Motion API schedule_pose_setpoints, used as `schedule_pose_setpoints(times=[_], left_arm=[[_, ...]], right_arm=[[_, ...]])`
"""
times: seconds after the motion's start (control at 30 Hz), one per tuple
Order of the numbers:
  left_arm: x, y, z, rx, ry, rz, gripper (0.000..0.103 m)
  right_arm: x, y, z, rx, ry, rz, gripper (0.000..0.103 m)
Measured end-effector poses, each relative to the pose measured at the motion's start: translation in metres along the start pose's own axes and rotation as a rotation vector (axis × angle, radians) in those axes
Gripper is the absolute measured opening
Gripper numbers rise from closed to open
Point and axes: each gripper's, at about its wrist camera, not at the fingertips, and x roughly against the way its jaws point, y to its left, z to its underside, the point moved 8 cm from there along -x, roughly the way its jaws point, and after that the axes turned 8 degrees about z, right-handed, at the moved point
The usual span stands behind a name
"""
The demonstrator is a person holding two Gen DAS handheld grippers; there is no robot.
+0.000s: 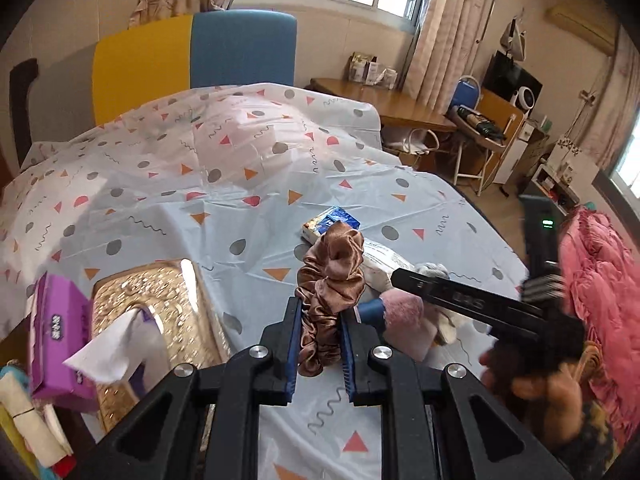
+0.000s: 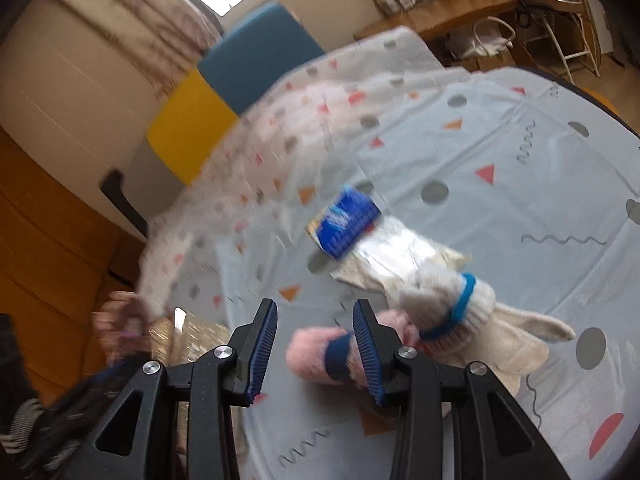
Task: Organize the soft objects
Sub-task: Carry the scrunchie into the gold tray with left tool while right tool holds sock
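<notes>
My left gripper [image 1: 320, 306] is shut on a brown satin scrunchie [image 1: 334, 268] and holds it above the patterned sheet [image 1: 224, 216]. Past it lie a pink fluffy roll with a blue band [image 1: 404, 312], a white plastic pack [image 1: 380, 262] and a small blue tissue pack [image 1: 336, 220]. In the right wrist view my right gripper [image 2: 315, 305] is open with nothing between its pads. The pink roll [image 2: 316, 350] lies just under its right finger. A white knitted piece with a blue band [image 2: 448, 300] is beside it. The right gripper [image 1: 396, 276] reaches in from the right in the left wrist view.
A gold tissue box [image 1: 160, 312] and a purple tissue pack [image 1: 56, 332] sit at the near left. A pink ruffled blanket [image 1: 600, 280] lies at the right edge. A yellow and blue headboard [image 1: 192, 48] stands behind; a wooden desk [image 1: 384, 104] and chair are at the back right.
</notes>
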Motion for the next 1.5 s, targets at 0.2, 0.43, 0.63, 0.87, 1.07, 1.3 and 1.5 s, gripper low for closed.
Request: schedule_pose_setpoints(times=[0.2, 0.43, 0.63, 0.87, 1.07, 1.3, 1.5], left_arm=[[0.044, 0.012, 0.009, 0.012, -0.056, 0.015, 0.018], [0.075, 0.029, 0.018, 0.021, -0.101, 0.001, 0.019], [0.081, 0.033, 0.03, 0.05, -0.11, 0.024, 0.019], [0.089, 0.039, 0.041, 0.071, -0.114, 0.031, 0.02], [0.098, 0.053, 0.048, 0.088, -0.12, 0.018, 0.021], [0.106, 0.06, 0.054, 0.114, -0.128, 0.025, 0.021], [0.102, 0.052, 0.036, 0.095, -0.122, 0.052, 0.021]], right_arm=[[-0.022, 0.023, 0.027, 0.053, 0.191, -0.175, 0.042], [-0.014, 0.055, 0.039, 0.17, 0.186, -0.245, 0.042], [-0.021, 0.004, 0.015, 0.154, 0.029, 0.178, 0.047], [-0.025, 0.04, 0.04, 0.076, 0.254, -0.25, 0.05], [-0.016, 0.049, 0.034, 0.246, 0.141, -0.091, 0.051], [-0.046, 0.06, 0.052, 0.83, 0.175, 0.306, 0.055], [-0.072, 0.043, 0.062, 0.935, 0.138, 0.478, 0.053]])
